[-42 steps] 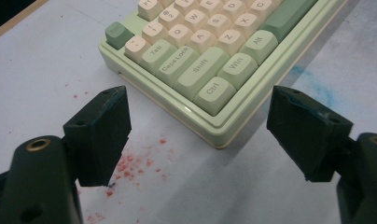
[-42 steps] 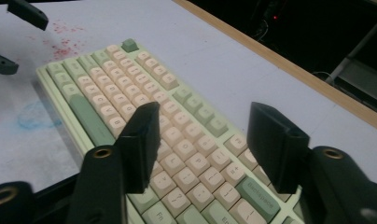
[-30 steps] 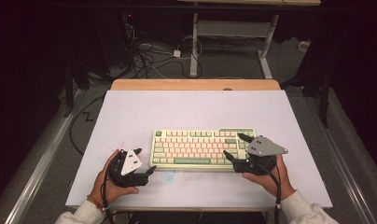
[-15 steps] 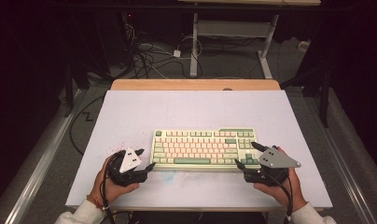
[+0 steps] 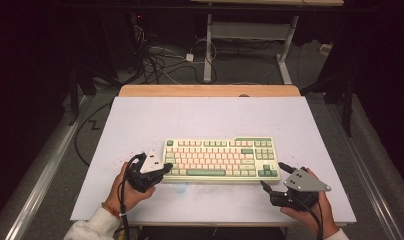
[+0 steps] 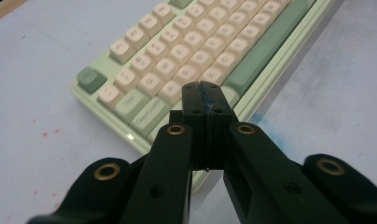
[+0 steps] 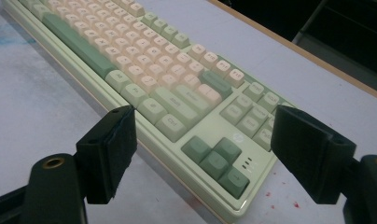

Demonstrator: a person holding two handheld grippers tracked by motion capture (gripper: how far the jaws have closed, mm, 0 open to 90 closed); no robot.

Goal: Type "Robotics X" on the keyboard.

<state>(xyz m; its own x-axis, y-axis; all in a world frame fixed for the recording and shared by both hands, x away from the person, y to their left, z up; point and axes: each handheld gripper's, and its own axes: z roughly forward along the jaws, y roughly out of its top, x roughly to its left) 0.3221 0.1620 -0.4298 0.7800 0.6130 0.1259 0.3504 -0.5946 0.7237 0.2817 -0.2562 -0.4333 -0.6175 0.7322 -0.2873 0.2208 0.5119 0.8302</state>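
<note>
A pale green keyboard (image 5: pixel 220 157) with cream keys lies flat in the middle of the white table top (image 5: pixel 200 120). My left gripper (image 5: pixel 166 166) hovers at its front left corner. Its jaws have just been closing and now stand shut, pad against pad, with nothing between them. In the left gripper view the joined tips (image 6: pixel 206 91) sit over the keyboard's (image 6: pixel 177 60) bottom row near the green space bar. My right gripper (image 5: pixel 271 175) is open wide just off the front right corner. In its own view the right gripper (image 7: pixel 203 114) frames the arrow keys of the keyboard (image 7: pixel 177 93) without touching.
A wooden strip (image 5: pixel 210 90) borders the table's far edge. Beyond it, cables (image 5: pixel 160 60) and a metal desk frame (image 5: pixel 208 45) stand on the dark floor. A faint blue smear (image 5: pixel 180 187) and small red specks mark the table top in front of the keyboard.
The left gripper's jaws closed and it shifted slightly up toward the keyboard's front left corner. The right hand drew back toward the near right, away from the keyboard's right end.
</note>
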